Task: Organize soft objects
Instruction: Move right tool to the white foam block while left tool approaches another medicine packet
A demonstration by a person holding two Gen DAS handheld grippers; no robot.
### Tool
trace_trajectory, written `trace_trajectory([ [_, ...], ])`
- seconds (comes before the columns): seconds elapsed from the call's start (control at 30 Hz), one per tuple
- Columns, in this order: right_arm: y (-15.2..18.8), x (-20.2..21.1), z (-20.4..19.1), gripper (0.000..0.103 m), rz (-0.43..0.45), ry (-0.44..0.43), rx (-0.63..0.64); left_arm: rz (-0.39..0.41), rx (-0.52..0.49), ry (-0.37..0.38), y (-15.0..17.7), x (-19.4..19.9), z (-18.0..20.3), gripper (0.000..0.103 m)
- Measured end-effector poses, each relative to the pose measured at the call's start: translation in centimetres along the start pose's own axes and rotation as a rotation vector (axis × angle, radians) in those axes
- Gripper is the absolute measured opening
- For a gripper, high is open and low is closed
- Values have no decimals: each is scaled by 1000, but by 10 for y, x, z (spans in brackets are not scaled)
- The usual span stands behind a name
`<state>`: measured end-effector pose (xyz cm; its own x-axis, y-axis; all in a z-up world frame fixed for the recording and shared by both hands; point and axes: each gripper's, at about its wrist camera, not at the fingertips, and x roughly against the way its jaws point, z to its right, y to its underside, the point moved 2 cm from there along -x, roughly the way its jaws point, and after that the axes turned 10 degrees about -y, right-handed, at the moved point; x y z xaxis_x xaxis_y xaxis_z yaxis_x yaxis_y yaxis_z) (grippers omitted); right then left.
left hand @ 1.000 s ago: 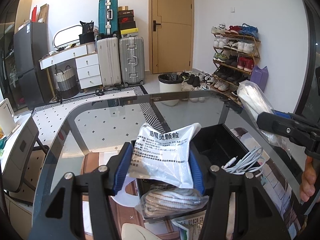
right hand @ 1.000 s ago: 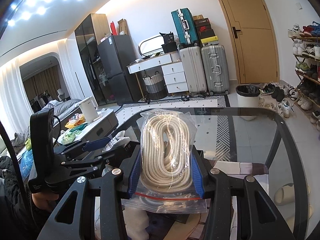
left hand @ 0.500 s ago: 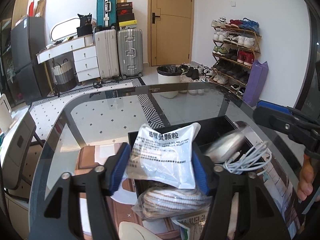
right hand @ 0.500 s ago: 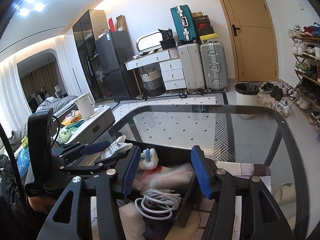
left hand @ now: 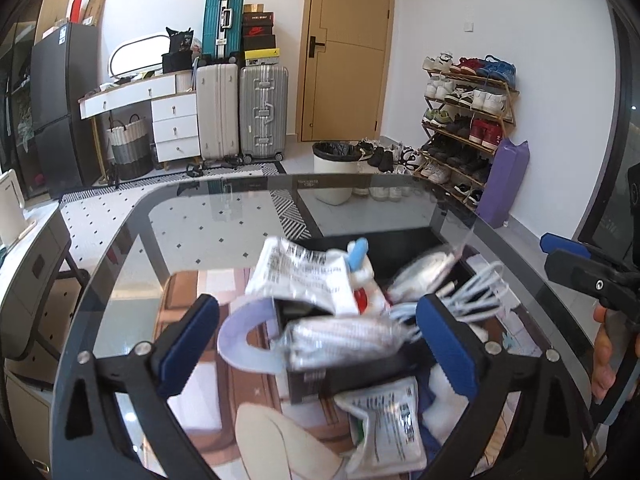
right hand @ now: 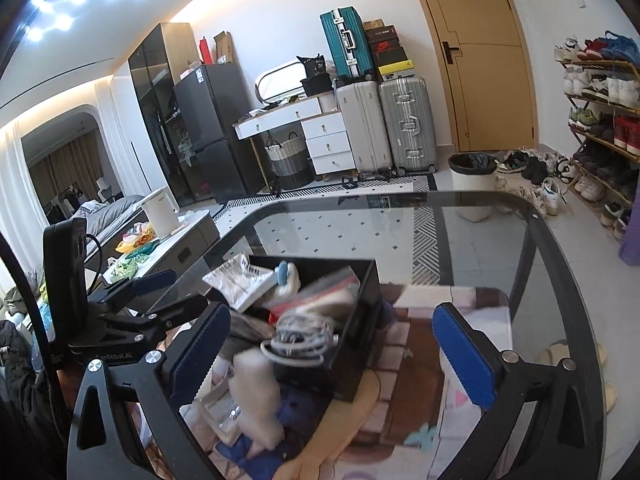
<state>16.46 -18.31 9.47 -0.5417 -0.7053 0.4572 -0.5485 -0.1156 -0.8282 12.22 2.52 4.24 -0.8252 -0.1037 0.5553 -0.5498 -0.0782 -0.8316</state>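
Observation:
A black box [left hand: 404,240] [right hand: 362,308] stands on the glass table [left hand: 224,216]. A white printed sachet [left hand: 304,276] [right hand: 240,284], a bagged rope [left hand: 344,338], another bagged rope [right hand: 320,298] and a white cable coil [left hand: 468,296] [right hand: 300,338] lie in it. My left gripper [left hand: 318,338] is open and empty just above the box. My right gripper [right hand: 330,358] is open and empty, near the box's right side. A second printed sachet [left hand: 384,420] and a white soft item [right hand: 258,400] lie on the table near the box.
A white soft toy with a blue part [right hand: 286,276] sits in the box. The table's rounded far edge [right hand: 400,200] is beyond the box. A chair [left hand: 28,288] stands left of the table. Suitcases, a bin and a shoe rack stand on the floor behind.
My left gripper opened and let the white sachet fall into the box. My right gripper opened earlier and dropped the bagged rope into the box, then pulled back and opened wider.

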Motion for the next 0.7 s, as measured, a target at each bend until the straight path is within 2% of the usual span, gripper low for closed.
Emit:
trace_trajectory([
  [0.23, 23, 13, -3, 102, 6, -5, -34, -22, -23, -12, 26, 11, 2, 100],
  [0.47, 44, 14, -14, 102, -17, -1, -30, 0, -65, -31, 43, 25, 8, 100],
  [0.7, 52, 10, -23, 102, -46, 4, -10, -8, -40, -33, 52, 25, 2, 100],
])
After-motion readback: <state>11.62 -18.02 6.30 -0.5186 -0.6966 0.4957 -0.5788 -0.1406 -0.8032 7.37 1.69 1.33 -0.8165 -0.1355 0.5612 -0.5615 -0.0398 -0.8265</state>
